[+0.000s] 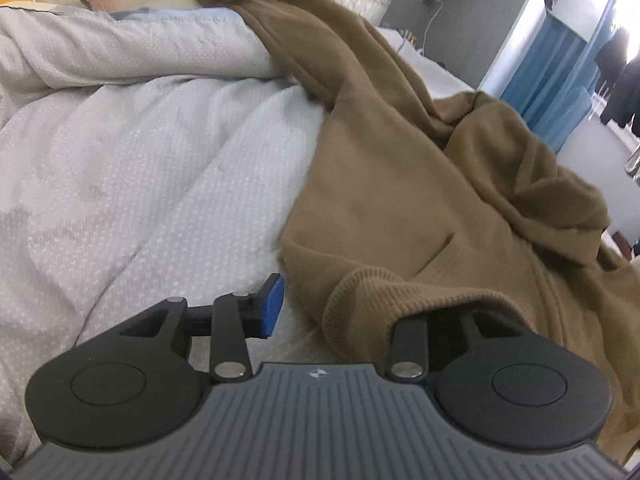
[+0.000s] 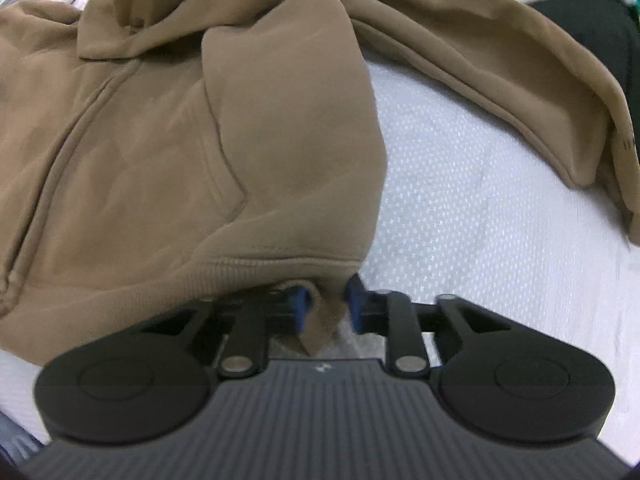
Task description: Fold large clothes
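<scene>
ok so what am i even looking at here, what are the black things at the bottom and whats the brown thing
Each picture comes from a camera mounted on a hand-held claw, one per hand; no robot is involved. The black discs and linkages at the bottom are the claw's own body.

The left picture shows the left claw: one blue pad is visible, the other finger is hidden under the ribbed hem of a brown hoodie, and the jaws stand wide apart.

The right picture shows the right claw, its blue pads either side of the hoodie's hem corner; whether they pinch it is unclear.

The hoodie lies on a white dotted quilt on a bed.
</scene>
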Demonstrator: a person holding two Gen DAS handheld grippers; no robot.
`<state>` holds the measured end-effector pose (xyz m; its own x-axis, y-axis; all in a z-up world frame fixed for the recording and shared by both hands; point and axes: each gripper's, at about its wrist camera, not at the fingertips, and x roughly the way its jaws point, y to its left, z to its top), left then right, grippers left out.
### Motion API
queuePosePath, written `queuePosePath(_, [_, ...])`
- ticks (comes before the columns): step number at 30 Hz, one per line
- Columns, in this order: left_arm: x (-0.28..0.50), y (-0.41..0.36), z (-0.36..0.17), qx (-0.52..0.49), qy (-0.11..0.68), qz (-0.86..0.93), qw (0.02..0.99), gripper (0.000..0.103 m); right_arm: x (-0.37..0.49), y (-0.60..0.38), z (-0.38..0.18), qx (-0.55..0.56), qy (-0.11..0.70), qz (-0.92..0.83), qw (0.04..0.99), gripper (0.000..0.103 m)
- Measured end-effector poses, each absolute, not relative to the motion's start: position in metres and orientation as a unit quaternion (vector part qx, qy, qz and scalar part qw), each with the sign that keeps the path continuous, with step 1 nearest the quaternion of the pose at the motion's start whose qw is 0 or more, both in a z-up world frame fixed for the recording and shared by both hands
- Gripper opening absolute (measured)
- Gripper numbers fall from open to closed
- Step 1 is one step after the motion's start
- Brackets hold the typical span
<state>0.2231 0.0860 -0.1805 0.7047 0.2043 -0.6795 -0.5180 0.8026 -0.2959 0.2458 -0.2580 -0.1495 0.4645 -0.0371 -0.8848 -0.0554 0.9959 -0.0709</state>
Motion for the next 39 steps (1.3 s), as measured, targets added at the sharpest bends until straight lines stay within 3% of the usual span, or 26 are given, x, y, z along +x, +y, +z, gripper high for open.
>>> queuePosePath(2, [0.221,0.086,-0.179,-0.233,0.333,0.19,0.894,0.017,0.242,-0.265,-0.137,-0.037,0.505,0.018,0.862,0.014])
queuePosePath(5, [0.214,0.091,-0.167,-0.222,0.338,0.167,0.899,0.011,0.225,-0.277,-0.108,-0.029,0.474,0.042,0.879,0.012])
queuePosePath(16, [0.169,0.141,-0.109,-0.269,0.314,0.142,0.899,0.009,0.164,-0.275,0.001,-0.068,0.34,0.116,0.931,0.004])
queuePosePath(24, [0.129,0.154,-0.09,-0.269,0.325,0.141,0.896,0.009,0.128,-0.287,-0.001,-0.066,0.342,0.156,0.924,0.003])
queuePosePath(29, [0.13,0.15,-0.106,-0.254,0.374,0.142,0.881,0.009,0.114,-0.297,-0.02,-0.048,0.381,0.154,0.91,0.003])
queuePosePath(34, [0.137,0.139,-0.114,-0.23,0.415,0.121,0.872,0.014,0.12,-0.311,-0.034,-0.023,0.407,0.13,0.904,0.003])
queuePosePath(36, [0.136,0.138,-0.113,-0.218,0.419,0.122,0.873,0.026,0.122,-0.313,-0.038,-0.012,0.414,0.126,0.901,0.003])
queuePosePath(37, [0.134,0.14,-0.112,-0.215,0.424,0.124,0.871,0.038,0.122,-0.313,-0.039,-0.008,0.415,0.124,0.901,0.003])
queuePosePath(39, [0.131,0.145,-0.11,-0.216,0.434,0.119,0.866,0.046,0.123,-0.308,-0.04,0.001,0.415,0.125,0.901,0.003])
